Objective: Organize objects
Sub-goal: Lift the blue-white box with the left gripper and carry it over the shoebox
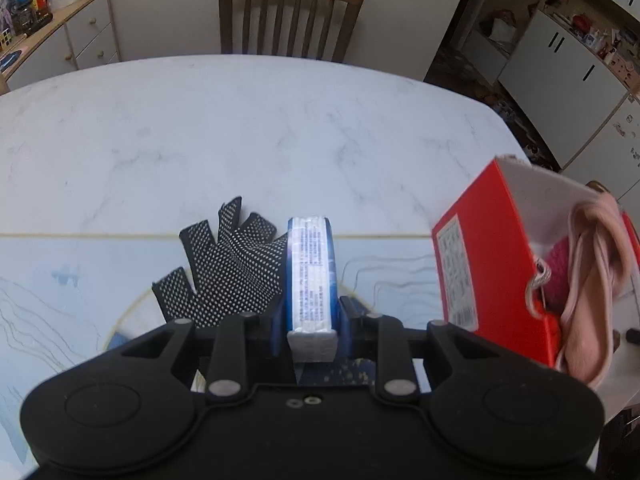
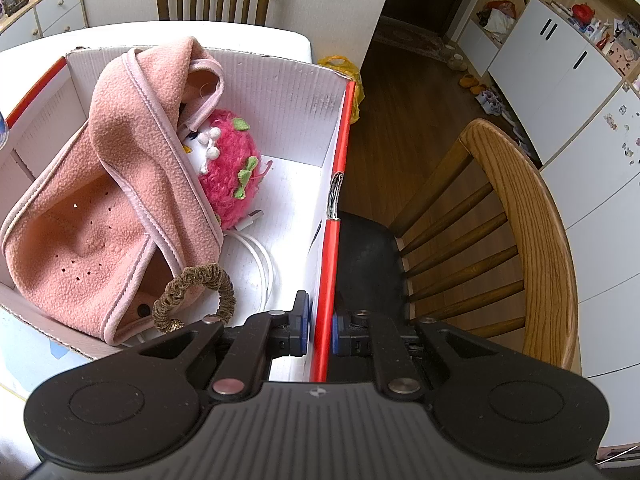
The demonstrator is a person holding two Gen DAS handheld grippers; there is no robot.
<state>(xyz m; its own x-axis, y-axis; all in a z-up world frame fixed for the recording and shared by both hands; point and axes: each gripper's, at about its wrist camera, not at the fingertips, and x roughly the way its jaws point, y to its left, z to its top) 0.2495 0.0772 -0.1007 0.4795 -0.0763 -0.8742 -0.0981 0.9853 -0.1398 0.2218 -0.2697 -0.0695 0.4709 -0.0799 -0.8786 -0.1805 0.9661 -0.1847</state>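
My left gripper (image 1: 312,322) is shut on a blue-and-white tissue pack (image 1: 311,276), held on edge above the table. Just left of the pack a black dotted glove (image 1: 228,268) lies flat on the mat. The red cardboard box (image 1: 476,248) stands to the right, open on top. My right gripper (image 2: 320,330) is shut on the red box wall (image 2: 334,216), one pad inside and one outside. Inside the box lie a pink fleece cloth (image 2: 120,184), a pink fuzzy plush (image 2: 232,168), a brown scrunchie (image 2: 192,296) and a white cable (image 2: 260,260).
The white marble table (image 1: 240,128) carries a pale blue mat (image 1: 60,280) under the glove. A wooden chair (image 1: 290,12) stands at the far side. Another wooden chair (image 2: 516,240) sits right of the box, off the table edge. Cabinets (image 1: 80,36) line the walls.
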